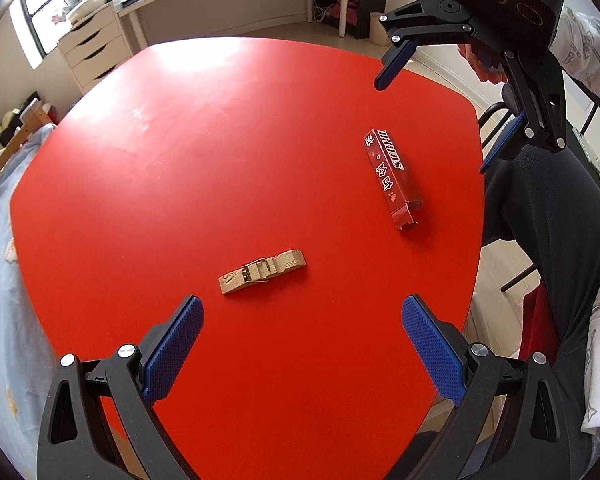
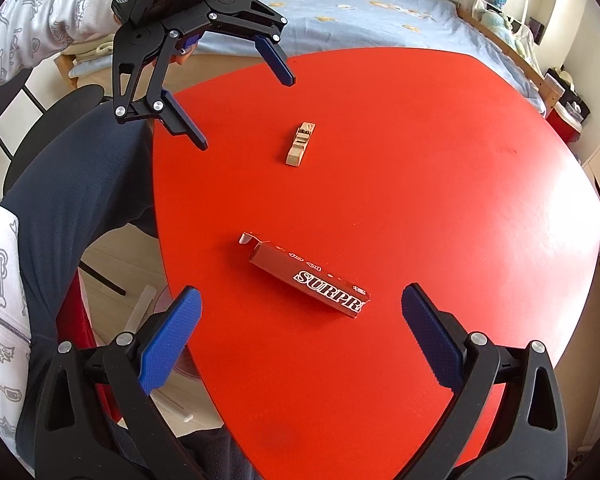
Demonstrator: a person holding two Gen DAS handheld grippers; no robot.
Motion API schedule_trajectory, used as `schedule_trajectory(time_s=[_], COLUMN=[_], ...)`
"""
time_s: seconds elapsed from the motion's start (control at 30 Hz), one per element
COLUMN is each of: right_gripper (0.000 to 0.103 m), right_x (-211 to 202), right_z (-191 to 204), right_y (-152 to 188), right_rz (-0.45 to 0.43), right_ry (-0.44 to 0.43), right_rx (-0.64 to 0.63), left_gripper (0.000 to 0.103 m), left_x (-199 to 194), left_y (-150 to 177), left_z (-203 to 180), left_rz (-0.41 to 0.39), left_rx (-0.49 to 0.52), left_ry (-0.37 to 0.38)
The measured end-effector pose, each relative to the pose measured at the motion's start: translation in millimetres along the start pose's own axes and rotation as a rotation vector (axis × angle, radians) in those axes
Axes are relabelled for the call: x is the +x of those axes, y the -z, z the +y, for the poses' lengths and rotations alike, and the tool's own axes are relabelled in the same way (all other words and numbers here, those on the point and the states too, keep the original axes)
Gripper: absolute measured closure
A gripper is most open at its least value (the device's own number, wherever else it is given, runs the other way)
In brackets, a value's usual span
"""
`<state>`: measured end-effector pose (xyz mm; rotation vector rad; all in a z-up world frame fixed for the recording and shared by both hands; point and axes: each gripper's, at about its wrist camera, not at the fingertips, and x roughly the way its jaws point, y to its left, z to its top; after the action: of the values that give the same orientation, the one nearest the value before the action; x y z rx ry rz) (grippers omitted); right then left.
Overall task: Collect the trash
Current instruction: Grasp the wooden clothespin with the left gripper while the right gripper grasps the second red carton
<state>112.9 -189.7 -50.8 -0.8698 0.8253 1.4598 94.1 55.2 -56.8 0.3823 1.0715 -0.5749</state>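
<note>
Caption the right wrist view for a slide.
Open right gripper above a red carton on the red table; wooden clothespin and open left gripper beyond.

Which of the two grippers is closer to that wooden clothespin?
Left. The left gripper hovers open just short of the wooden clothespin; the right gripper is over the red box, farther away.

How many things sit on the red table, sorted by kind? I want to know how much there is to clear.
Red cardboard box: 1
Wooden clothespin: 1
Total: 2, both lying flat on the table, apart from each other. Neither is between the tongs of either gripper.
</note>
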Motion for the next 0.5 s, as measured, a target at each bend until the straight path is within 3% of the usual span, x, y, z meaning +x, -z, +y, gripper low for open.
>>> schedule_trajectory(time_s=[0.17,0.37,0.43,0.5], right_gripper=[0.01,0.019,0.024,0.029], right_x=[11.8,27.0,31.3,33.6], right_z=[-5.2,-15.5,-17.3,-18.4], right_y=[-4.9,-4.7,-3.9,-3.6], right_rz=[0.027,0.045,0.048,0.047], right_ry=[-0.009,-0.024,-0.031,-0.035], right_rx=[-0.045,-0.054,-0.059,-0.066], left_gripper=[0.008,0.01,0.023,0.027], left_x=[13.1,25.9,30.5,31.0], left_y=[-5.1,-6.0,-3.3,-1.8], left_z=[11.9,23.0,20.9,20.5], left_rz=[0.008,0.017,0.026,0.016], left_rx=[0.085,0.11,0.126,0.138], left_ry=[0.018,0.036,0.041,0.054])
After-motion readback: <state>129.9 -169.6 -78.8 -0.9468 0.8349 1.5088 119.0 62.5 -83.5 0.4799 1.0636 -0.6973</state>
